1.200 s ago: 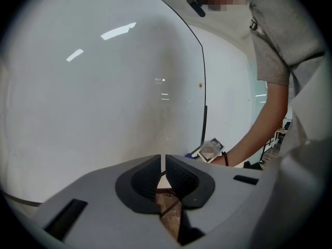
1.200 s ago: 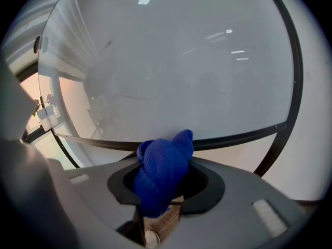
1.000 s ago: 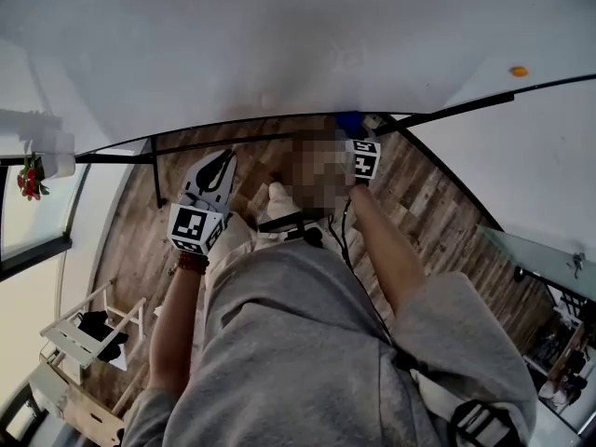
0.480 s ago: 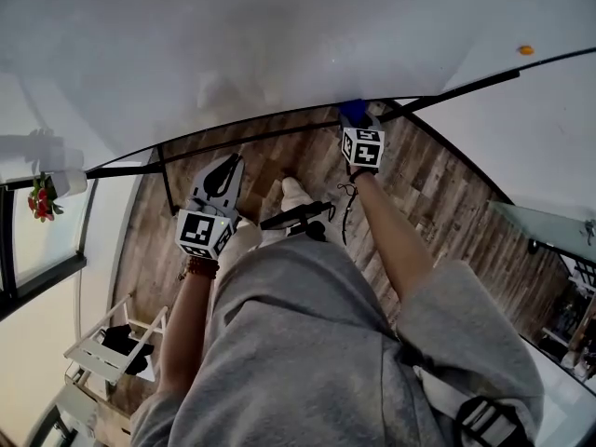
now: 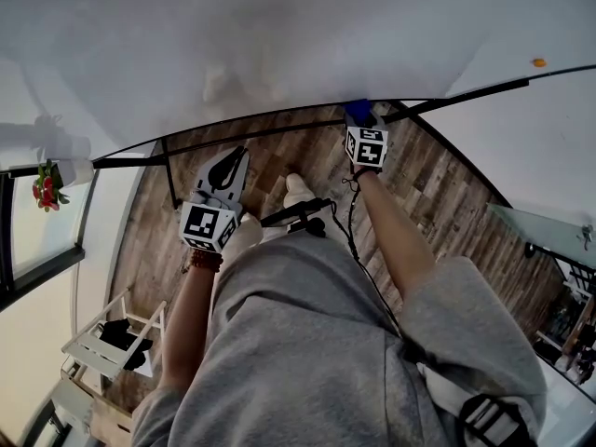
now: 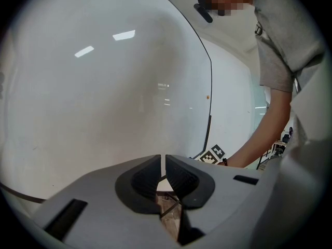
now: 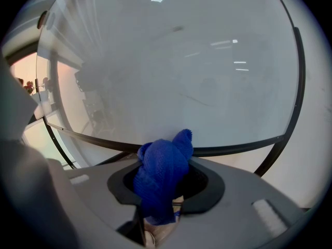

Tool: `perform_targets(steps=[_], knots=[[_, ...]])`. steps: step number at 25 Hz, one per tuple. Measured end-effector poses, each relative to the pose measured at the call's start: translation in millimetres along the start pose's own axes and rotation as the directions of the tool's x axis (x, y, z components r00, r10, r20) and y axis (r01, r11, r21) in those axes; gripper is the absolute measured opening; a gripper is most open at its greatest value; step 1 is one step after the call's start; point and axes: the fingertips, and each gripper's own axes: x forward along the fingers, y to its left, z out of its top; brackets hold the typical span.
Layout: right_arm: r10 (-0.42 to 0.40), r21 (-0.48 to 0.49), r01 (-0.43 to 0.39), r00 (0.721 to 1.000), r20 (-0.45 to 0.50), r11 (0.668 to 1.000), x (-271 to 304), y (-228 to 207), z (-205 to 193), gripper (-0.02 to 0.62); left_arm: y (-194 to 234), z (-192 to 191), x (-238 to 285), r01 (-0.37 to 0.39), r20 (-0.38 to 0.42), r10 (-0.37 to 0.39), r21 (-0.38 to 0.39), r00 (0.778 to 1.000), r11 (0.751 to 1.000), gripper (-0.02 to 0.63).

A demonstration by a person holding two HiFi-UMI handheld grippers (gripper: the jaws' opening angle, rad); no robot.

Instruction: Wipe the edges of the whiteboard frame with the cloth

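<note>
Right hand-held gripper (image 7: 166,183) clamps cloth (image 7: 162,173) at whiteboard frame (image 7: 233,148), left hand-held gripper (image 6: 165,176) closed empty; keep even pressure along edge.

The board (image 5: 279,35) fills the top of the frame, its face bare. Its lower frame edge (image 5: 270,128) runs unblocked leftward from upper centre as far as a black post (image 5: 171,175) under it. The right tongs (image 5: 359,121) and cloth (image 5: 356,110) occupy the edge just left of the corner. The left tongs (image 5: 235,155) hang lower left over open floor (image 5: 438,203) (apart from the board). A white rack (image 5: 98,335) stands at lower left, well apart.
</note>
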Motion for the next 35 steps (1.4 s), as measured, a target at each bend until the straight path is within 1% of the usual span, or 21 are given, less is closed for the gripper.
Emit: perform_targets(steps=[16,28,35], knots=[[0.046,-0.027,-0.046,0.999,-0.014,0.999,1,41,1,0.149,12,3,-8,-0.032,0.026,0.032,-0.021,0.999,0.999,0.034],[0.077,0.025,-0.077,0.997,-0.022,0.997,6,86,2,0.149,37,0,-29,-0.070,0.052,0.073,-0.048,0.996,0.996,0.034],[0.090,0.053,-0.089,0.996,-0.024,0.995,7,112,3,0.149,55,-3,-41,-0.098,0.054,0.101,-0.057,0.993,0.994,0.034]])
